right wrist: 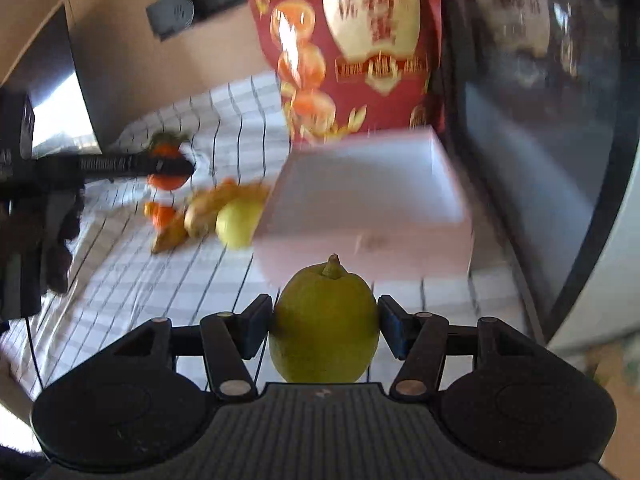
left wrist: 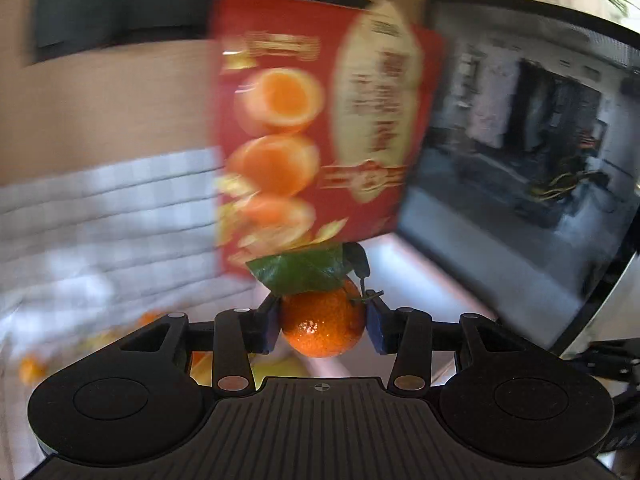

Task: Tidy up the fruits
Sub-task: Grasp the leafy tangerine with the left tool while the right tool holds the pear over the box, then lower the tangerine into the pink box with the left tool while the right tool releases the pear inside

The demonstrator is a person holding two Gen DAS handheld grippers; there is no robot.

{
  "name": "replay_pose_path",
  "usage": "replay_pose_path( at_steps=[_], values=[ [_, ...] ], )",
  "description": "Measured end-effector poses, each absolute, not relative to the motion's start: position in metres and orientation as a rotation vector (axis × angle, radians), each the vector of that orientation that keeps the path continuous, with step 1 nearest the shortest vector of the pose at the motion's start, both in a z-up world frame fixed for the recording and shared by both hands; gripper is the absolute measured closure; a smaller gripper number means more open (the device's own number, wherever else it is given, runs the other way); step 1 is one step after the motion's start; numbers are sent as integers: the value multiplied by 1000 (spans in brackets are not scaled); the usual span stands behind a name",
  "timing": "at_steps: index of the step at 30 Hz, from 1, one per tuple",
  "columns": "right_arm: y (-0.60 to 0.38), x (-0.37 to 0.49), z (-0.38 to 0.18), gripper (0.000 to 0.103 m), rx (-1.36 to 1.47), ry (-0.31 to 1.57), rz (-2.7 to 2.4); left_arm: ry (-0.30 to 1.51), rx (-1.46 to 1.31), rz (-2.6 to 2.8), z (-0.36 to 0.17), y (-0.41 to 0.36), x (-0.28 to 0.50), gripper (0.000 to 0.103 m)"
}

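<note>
Both hands are loaded: the left gripper (left wrist: 323,326) pinches a leafy tangerine (left wrist: 323,326) across its middle, lifted off the checked cloth (right wrist: 168,292); the right gripper (right wrist: 324,330) clamps a lemon (right wrist: 324,330), stem forward. The white box (right wrist: 448,184) sits just ahead, probably the drop-off; more fruit (right wrist: 208,216) waits beside it.

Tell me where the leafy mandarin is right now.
The leafy mandarin is clamped in the left gripper, held up in front of the red box; the right wrist view shows it above the checked cloth.
</note>
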State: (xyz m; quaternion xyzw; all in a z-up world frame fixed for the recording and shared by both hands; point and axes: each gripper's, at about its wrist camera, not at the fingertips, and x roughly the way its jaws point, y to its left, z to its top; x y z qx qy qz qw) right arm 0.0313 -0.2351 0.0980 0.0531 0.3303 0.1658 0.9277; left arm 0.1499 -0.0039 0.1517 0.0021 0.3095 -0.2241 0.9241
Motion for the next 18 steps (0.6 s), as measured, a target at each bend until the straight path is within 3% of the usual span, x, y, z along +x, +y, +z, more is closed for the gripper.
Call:
replay_pose_path(
  at_steps=[7, 12, 18],
  values=[
    [-216, 101, 105, 45, 123, 655, 317, 1099, 86, -563, 87, -86, 289, 55],
    [-196, 140, 86, 45, 147, 694, 338, 1138, 325, -519, 63, -114, 301, 55],
    [-183, 169, 63, 45, 158, 793, 413, 1151, 286, -500, 58, -106, 304, 52]
  ],
)
